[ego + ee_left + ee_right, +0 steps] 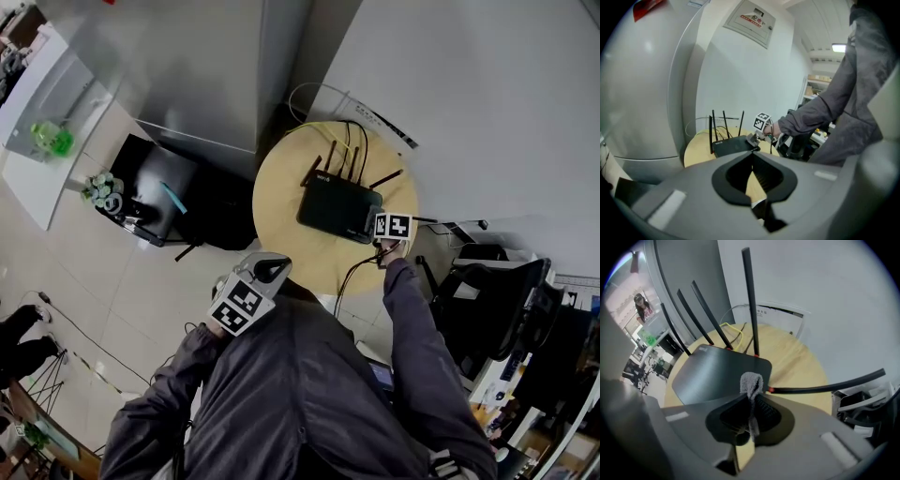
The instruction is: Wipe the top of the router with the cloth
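A black router point(337, 208) with several upright antennas lies on a small round wooden table point(281, 225). My right gripper point(389, 242) hovers at the router's near right corner, shut on a small grey cloth point(751, 384). In the right gripper view the cloth sticks up from the closed jaws of this gripper point(752, 393), just over the router's point(717, 373) near edge. My left gripper point(251, 289) is held close to the body off the table's front edge. In its own view the left gripper point(753, 152) is shut on nothing, with the router point(733, 145) ahead.
A black stand point(178, 202) sits on the floor left of the table. Black cables point(361, 270) trail off the table's near edge, and a yellow cable point(733, 333) lies behind the router. An office chair point(487, 300) stands to the right. Grey curved walls point(206, 66) close in behind.
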